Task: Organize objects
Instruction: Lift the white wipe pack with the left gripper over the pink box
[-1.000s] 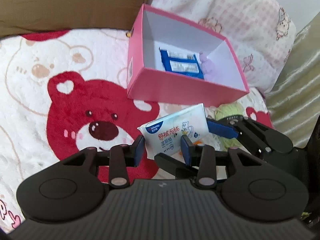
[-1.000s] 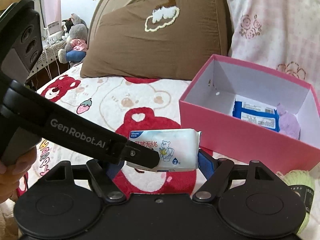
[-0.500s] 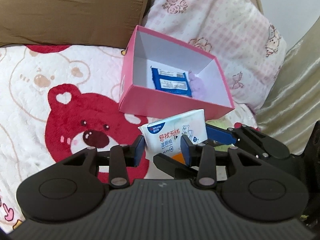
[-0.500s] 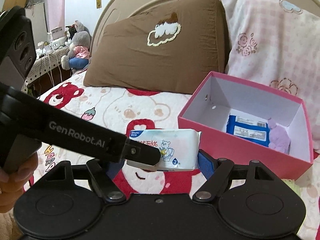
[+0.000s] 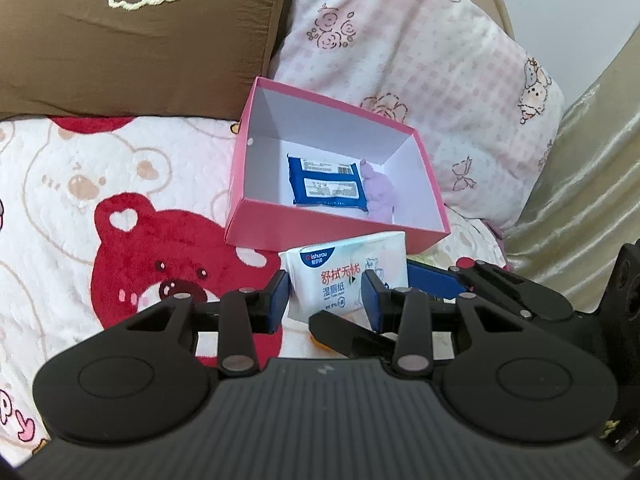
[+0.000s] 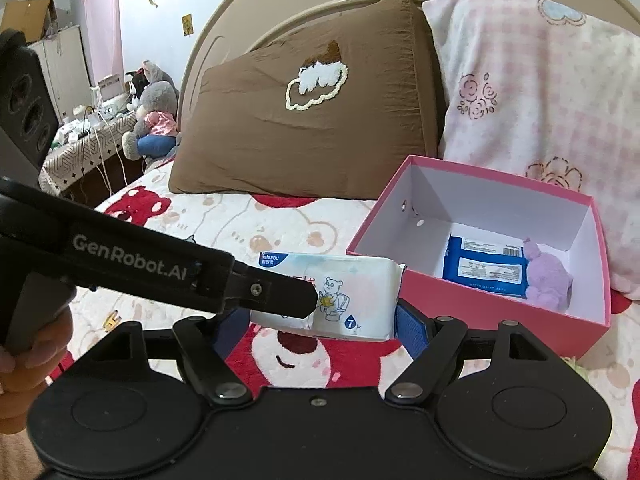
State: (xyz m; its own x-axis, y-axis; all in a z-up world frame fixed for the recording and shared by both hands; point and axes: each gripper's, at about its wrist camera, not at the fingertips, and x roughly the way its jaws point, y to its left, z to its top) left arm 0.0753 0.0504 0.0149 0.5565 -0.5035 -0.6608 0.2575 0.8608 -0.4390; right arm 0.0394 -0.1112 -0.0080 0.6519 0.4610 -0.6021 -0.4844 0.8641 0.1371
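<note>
We hold the wipes pack above the bed, left gripper and right gripper both clamped on it, just short of the pink box, where a blue pack and purple toy already lie.

Soft, even indoor light; no hard shadows are cast. Fisheye bending is seen toward all edges, with corners vignetted black. Centres are rendered sharp; slight softness is noted at the rims. Mild sheen is noted on the gold fabric, right.
</note>
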